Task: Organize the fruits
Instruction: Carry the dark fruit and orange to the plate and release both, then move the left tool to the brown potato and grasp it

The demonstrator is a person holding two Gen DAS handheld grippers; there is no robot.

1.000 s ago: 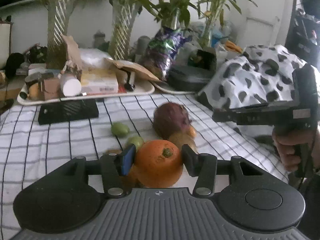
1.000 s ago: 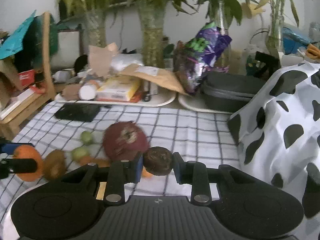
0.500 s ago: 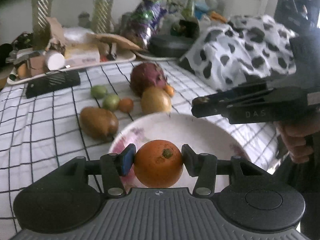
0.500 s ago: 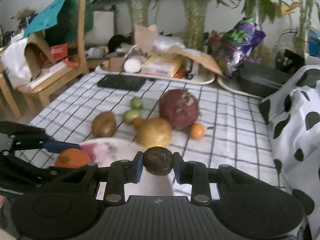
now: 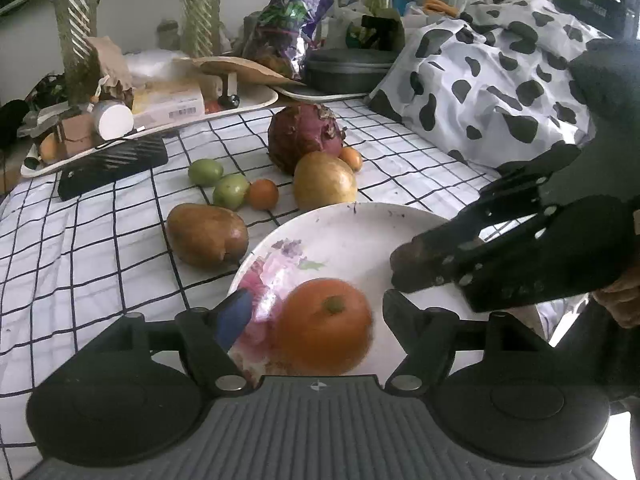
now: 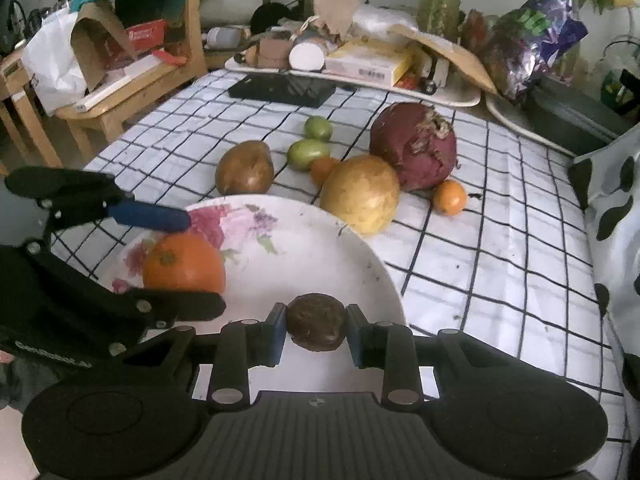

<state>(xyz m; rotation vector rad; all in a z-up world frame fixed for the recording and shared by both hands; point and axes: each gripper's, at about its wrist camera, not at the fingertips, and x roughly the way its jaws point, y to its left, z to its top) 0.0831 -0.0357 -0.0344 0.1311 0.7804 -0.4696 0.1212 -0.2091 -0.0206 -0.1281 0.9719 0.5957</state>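
Observation:
A white floral plate [image 5: 348, 232] [image 6: 320, 256] lies on the checked cloth. An orange [image 5: 326, 326] [image 6: 184, 264] rests on it between the spread fingers of my left gripper [image 5: 316, 316] [image 6: 192, 260], which is open. My right gripper [image 6: 316, 330] is shut on a small dark brown fruit [image 6: 316, 322] over the plate's near side; it shows at the right of the left wrist view [image 5: 416, 264]. Beyond the plate lie a brown pear [image 5: 206, 234], a yellow fruit [image 5: 324, 180], a purple round fruit [image 5: 306, 138], two green fruits [image 5: 218, 182] and two small oranges [image 5: 262, 194].
A black flat box [image 5: 112, 160] and a cluttered white tray [image 5: 248, 106] stand at the back, with vases and a foil bag behind. A cow-print cloth [image 5: 500, 80] rises at the right. A wooden chair [image 6: 132, 80] stands off the table's left.
Both grippers came down over the plate. My left gripper opened and let go of the orange, which now rests on the plate. My right gripper still holds the dark fruit.

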